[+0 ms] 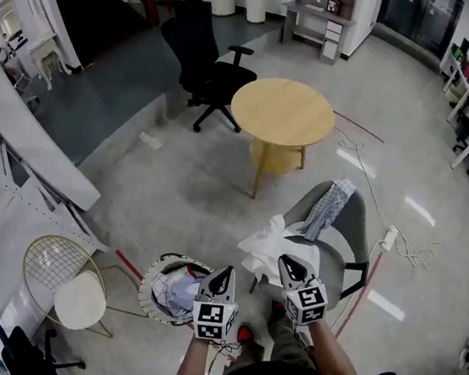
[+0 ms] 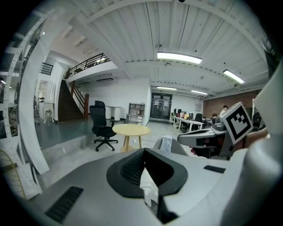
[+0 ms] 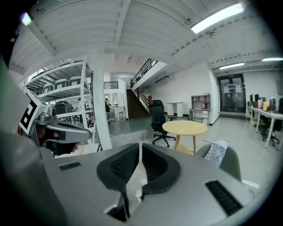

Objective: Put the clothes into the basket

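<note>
Pinching near edge | white garment (image 1: 268, 243) | left tongs (image 1: 224, 274) | right tongs (image 1: 286, 261)

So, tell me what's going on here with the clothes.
A person holds a two-jaw gripper in each hand. The left gripper and the right gripper are both shut on a white garment, bunched up over the seat of the grey chair. The basket stands on the floor to the person's left and already has clothes in it. A checked cloth is draped over the chair's back, not yet picked up.
</note>
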`<state>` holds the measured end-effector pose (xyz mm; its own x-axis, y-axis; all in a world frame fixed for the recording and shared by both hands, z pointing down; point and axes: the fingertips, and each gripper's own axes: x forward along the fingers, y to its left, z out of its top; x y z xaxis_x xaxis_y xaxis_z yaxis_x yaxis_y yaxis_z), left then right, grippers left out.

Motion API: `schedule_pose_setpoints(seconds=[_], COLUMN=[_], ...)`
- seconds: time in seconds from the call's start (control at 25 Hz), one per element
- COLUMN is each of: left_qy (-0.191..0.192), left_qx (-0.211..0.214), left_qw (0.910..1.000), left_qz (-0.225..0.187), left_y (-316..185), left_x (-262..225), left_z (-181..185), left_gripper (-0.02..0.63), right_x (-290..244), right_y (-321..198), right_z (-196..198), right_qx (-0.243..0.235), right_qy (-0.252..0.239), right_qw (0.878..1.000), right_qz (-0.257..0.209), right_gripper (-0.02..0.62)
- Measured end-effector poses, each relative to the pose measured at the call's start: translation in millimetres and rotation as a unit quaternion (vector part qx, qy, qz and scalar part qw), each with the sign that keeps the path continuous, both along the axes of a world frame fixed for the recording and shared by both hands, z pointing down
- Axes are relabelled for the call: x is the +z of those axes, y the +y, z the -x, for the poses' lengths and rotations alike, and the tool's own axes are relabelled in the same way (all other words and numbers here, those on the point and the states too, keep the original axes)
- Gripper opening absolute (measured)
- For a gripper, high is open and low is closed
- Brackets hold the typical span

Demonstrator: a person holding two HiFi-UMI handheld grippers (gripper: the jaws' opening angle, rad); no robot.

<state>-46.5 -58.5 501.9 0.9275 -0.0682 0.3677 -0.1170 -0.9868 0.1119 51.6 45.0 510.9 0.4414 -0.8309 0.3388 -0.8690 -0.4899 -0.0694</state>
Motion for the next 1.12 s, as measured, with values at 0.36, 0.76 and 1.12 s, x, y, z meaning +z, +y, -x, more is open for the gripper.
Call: schedule_pose_setpoints(seconds=[0.36, 0.76, 1.12], left_qy=[-0.038, -0.095, -0.145], left_qx=[0.014, -0.006, -0.002], left_qw=[0.9990, 0.9945, 0.9875], left_qz=[0.019, 0.043, 0.063], left_y=[10.6, 3.9, -3.9], left_x=[41.7, 108.0, 166.5], left_z=[-65.7, -119.2, -146.7], left_gripper=[0.006, 0.006, 0.006], right_x=[46.2, 122.3, 180.7], right_y=[3.8, -13.8, -28.0], right_z=[-65.9, -113.6, -126.6], right_qx=[0.002, -0.031, -0.045], right_qy=[-0.038, -0.102, -0.152], right_qw=[0.999, 0.993, 0.983], right_qz=[0.025, 0.060, 0.087], right_gripper=[0.044, 0.044, 0.044])
